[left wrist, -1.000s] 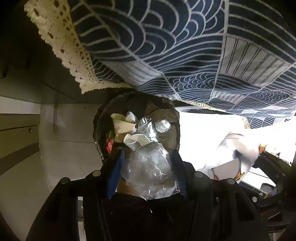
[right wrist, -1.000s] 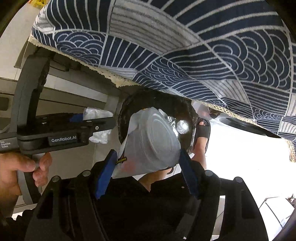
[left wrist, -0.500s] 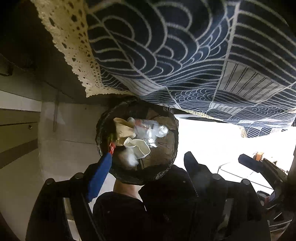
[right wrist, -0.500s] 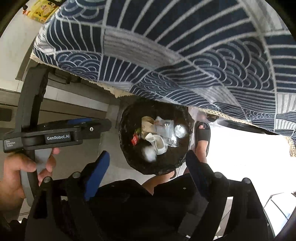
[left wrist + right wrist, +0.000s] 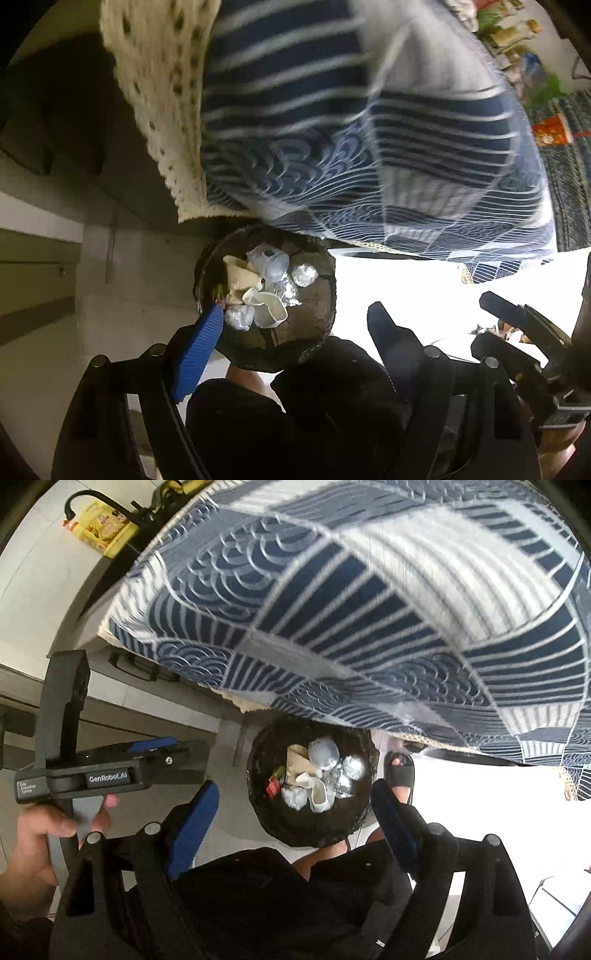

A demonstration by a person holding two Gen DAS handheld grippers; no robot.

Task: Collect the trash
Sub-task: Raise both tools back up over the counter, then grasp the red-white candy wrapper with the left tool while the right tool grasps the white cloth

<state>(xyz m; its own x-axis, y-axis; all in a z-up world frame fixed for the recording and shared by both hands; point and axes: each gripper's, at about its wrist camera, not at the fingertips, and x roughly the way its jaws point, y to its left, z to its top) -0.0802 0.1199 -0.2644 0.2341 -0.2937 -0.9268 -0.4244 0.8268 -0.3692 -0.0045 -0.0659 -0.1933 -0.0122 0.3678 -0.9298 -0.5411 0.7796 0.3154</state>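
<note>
The trash (image 5: 264,291), crumpled cups and foil, is seen lying in the black bin (image 5: 317,325) directly below the left gripper (image 5: 295,332) and right gripper (image 5: 295,812), both spread wide with nothing held. The deposit step is judged complete; further litter must next be sought. The tablecloth (image 5: 369,609) edge overhangs ahead, so clearance is limited there.

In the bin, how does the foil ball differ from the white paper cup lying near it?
The foil ball is silvery, shiny and crumpled into a compact lump; the white paper cup is matte, larger and crushed out of shape, lying on its side. The ball sits toward the bin's far edge, the cup nearer the middle. Both are discarded trash, loose in it.
</note>
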